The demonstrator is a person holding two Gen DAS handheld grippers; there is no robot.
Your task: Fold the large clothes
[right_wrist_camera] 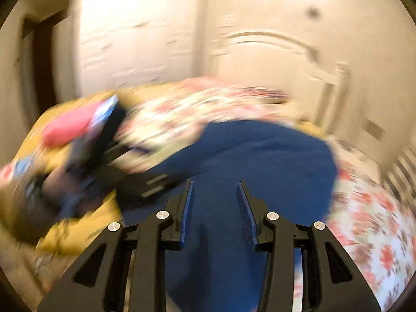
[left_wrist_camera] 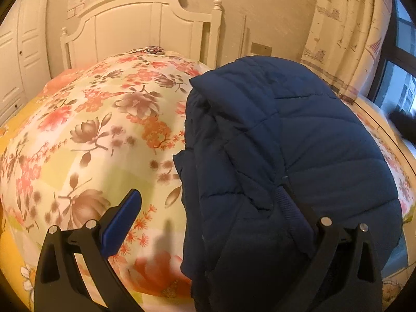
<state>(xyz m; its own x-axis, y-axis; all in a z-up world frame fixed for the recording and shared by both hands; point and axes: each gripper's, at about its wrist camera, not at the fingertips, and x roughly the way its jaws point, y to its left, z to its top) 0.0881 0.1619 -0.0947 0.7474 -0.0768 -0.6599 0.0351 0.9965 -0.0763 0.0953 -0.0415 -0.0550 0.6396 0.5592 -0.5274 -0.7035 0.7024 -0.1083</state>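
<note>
Navy quilted jacket (left_wrist_camera: pixel 286 135) is lying on the floral bed quilt (left_wrist_camera: pixel 91 130), its long axis running away from both cameras toward the headboard (left_wrist_camera: pixel 145 26). Left gripper (left_wrist_camera: pixel 210 197) is spreading its jaws wide across the jacket's near left edge, gripping nothing. Right gripper (right_wrist_camera: pixel 215 189) is hovering just above the jacket's near end, jaws partly apart and empty; both hands seem equally near.

A floral bedspread (left_wrist_camera: pixel 104 130) covers the bed below a cream headboard (left_wrist_camera: pixel 145 23), curtain (left_wrist_camera: pixel 345 33) beside.
</note>
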